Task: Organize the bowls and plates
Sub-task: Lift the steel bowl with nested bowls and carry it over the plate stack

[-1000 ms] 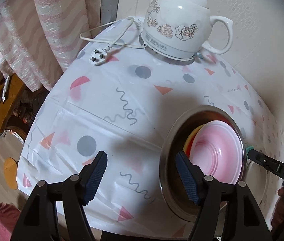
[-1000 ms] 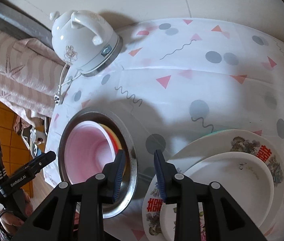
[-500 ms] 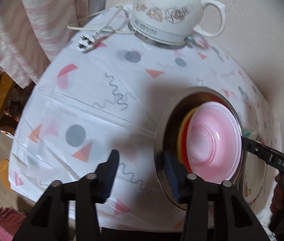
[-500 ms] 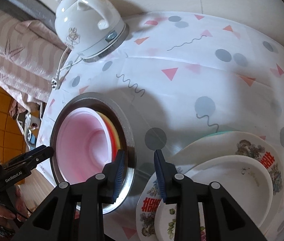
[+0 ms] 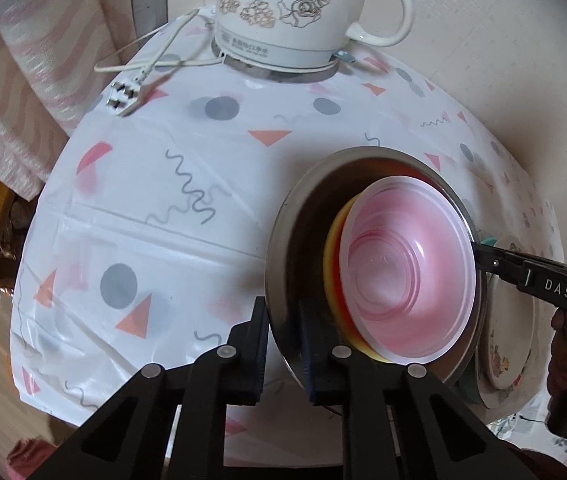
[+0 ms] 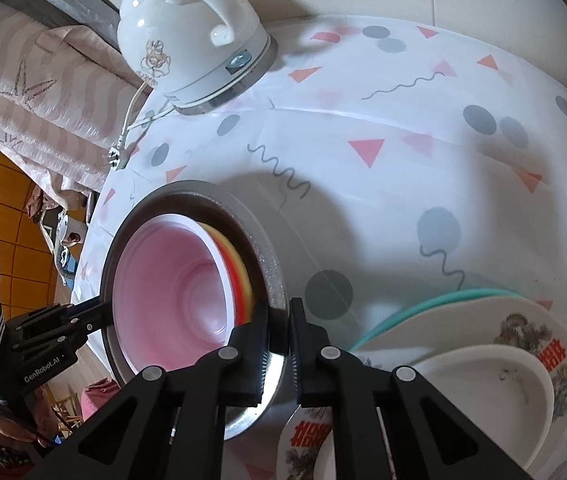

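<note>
A steel bowl (image 5: pixel 295 240) stands on the patterned tablecloth and holds a pink bowl (image 5: pixel 411 272) nested over red and yellow ones. My left gripper (image 5: pixel 283 344) is shut on the steel bowl's near rim. My right gripper (image 6: pixel 279 344) is shut on the opposite rim of the steel bowl (image 6: pixel 267 248); the pink bowl (image 6: pixel 171 280) shows inside it. A stack of plates (image 6: pixel 495 368), white and printed over a teal one, lies just right of the bowl; it also shows in the left wrist view (image 5: pixel 511 320).
A white ceramic kettle (image 5: pixel 303 12) stands on its base at the table's far edge, its cord and plug (image 5: pixel 123 96) to the left; it also shows in the right wrist view (image 6: pixel 191 40). A striped curtain (image 5: pixel 35 60) hangs left. A wall runs behind.
My left gripper moved in and closed from open onto the steel bowl's rim. My right gripper stayed at the opposite rim and has closed a little tighter.
</note>
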Demonstrator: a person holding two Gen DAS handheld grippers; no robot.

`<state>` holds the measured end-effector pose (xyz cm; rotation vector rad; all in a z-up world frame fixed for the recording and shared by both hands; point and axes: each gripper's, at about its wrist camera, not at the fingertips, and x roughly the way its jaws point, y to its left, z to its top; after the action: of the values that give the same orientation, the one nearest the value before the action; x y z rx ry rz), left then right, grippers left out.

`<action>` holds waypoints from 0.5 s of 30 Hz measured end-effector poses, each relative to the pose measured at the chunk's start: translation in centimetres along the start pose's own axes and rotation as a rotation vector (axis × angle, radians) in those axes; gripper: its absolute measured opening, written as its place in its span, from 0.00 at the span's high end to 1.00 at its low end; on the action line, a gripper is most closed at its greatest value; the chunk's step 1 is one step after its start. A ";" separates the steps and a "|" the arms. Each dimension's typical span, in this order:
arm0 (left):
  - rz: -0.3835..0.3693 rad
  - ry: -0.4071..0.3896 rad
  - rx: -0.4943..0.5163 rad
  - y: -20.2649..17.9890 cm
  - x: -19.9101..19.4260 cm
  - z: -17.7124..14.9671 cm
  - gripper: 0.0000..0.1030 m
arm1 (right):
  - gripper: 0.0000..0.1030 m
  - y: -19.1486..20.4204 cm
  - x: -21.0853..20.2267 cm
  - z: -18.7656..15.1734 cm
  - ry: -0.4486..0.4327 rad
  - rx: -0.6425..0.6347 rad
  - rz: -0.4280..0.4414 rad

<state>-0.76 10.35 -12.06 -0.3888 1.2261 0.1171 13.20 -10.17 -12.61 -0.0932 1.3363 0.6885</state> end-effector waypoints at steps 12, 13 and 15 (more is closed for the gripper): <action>0.007 -0.033 0.028 -2.5 1.9 4.0 0.86 | 0.90 -3.2 -0.6 2.4 -0.075 0.095 0.003; 0.006 -0.036 0.029 -2.6 2.0 4.2 0.86 | 0.90 -3.5 -0.7 2.6 -0.082 0.100 0.005; 0.002 -0.042 0.034 -2.9 2.3 4.6 0.86 | 0.90 -4.1 -0.7 3.0 -0.093 0.120 0.016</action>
<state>4.99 8.99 -12.29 -0.3539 1.1857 0.1048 17.82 -12.42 -12.46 0.0454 1.2869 0.6175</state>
